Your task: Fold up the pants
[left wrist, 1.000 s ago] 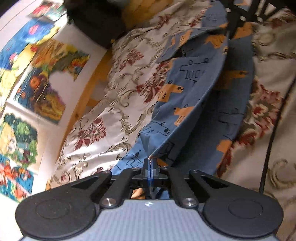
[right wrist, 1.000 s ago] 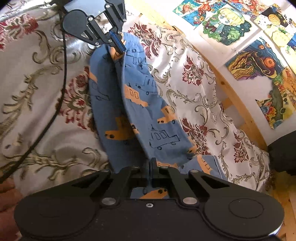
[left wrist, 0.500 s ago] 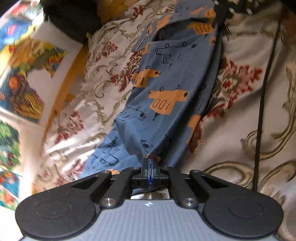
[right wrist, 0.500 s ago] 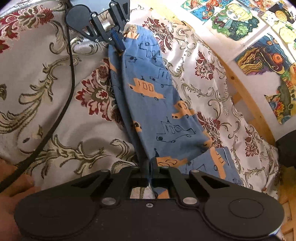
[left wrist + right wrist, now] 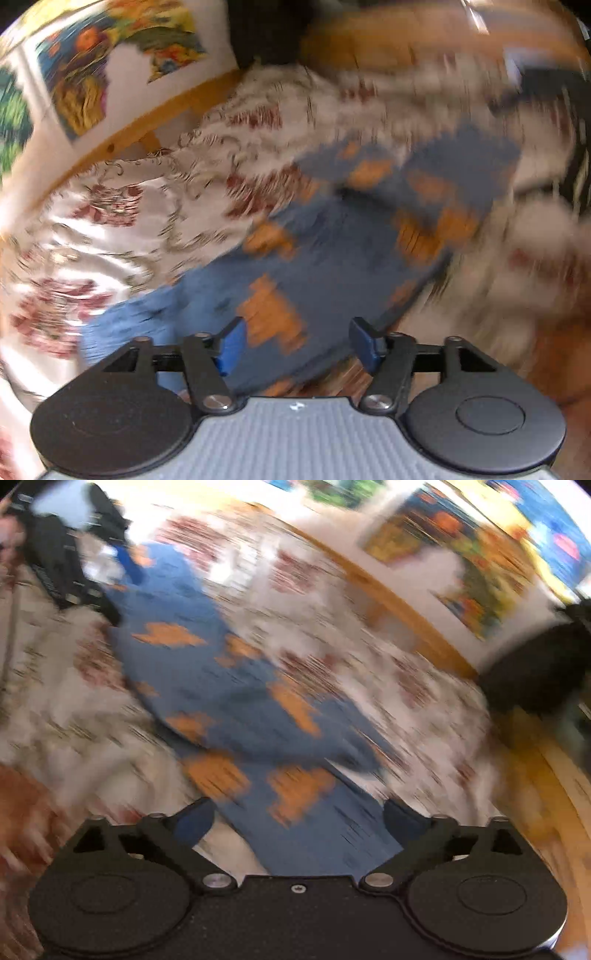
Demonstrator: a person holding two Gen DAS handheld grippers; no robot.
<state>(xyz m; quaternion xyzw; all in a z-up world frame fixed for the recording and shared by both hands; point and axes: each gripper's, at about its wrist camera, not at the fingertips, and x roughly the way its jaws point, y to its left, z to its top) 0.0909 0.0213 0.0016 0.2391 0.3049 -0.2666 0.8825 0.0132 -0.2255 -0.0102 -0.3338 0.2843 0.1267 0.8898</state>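
Floral bedspread (image 5: 122, 218) in cream, gold and dark red fills both of my wrist views, smeared by motion, with a wooden rail (image 5: 155, 114) and bright paintings (image 5: 476, 576) on the wall beyond it. On it lie the pants (image 5: 332, 251), blue with orange vehicle prints, one leg folded lengthwise over the other into 1 long strip.

What has changed is my grip. Half a second ago both tools were pinched shut on the cloth, 1 at each end. Now my left gripper (image 5: 297, 343) stands wide open, its blue pads (image 5: 229, 345) apart over the near end and holding nothing. My right gripper (image 5: 297, 819) is equally spread and empty above the other end of the strip. In the right view the left tool (image 5: 74, 568) shows as a dark blur at the far end.

I take this to mean the lengthwise fold is laid down and released. What remains, I judge, is folding the strip end to end; the heavy blur hides whether the edges line up.
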